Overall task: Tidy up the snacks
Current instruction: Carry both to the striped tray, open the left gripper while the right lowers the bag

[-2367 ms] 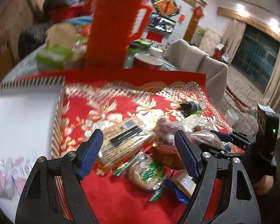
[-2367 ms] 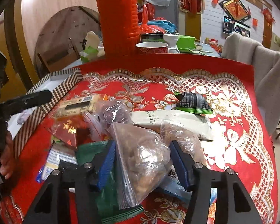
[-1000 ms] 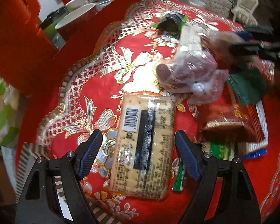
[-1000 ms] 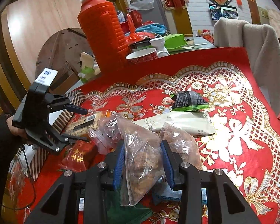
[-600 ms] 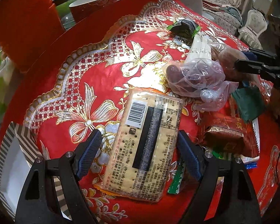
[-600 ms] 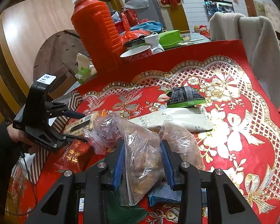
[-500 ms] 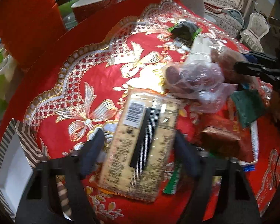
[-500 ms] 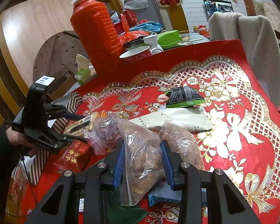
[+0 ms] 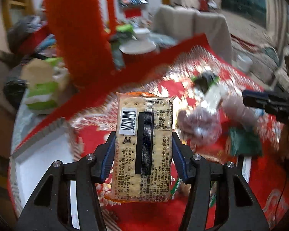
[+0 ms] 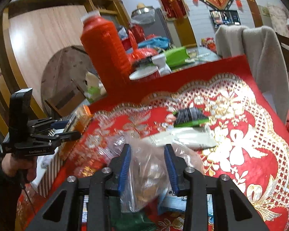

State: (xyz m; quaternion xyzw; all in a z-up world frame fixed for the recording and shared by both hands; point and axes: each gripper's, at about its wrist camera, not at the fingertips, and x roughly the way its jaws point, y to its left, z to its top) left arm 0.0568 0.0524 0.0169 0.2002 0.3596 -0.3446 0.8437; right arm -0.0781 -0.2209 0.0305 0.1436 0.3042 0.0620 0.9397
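Observation:
A flat cracker pack (image 9: 144, 144) with a barcode and a black strip is up off the red-gold mat (image 9: 260, 182). My left gripper (image 9: 143, 134) is closing, its blue pads pressed on the pack's long edges. From the right wrist view the same pack (image 10: 77, 123) stands tilted in that gripper (image 10: 67, 129), over the striped rim of a white box (image 10: 48, 165). My right gripper (image 10: 147, 148) is closing on a clear bag of brown snacks (image 10: 146, 173), both pads pinching it above the snack pile.
On the mat lie a green-black packet (image 10: 190, 117), a long white packet (image 10: 183, 140), a clear bag of purple sweets (image 9: 200, 125) and a dark green pack (image 9: 244, 142). A tall red thermos (image 10: 106, 53) and a cup (image 10: 144, 73) stand behind. A draped chair (image 10: 260, 57) is at the right.
The left gripper closed on the cracker pack and lifted it off the mat, rolling upright toward the white box. The right gripper tightened a little on the clear bag and stayed in place.

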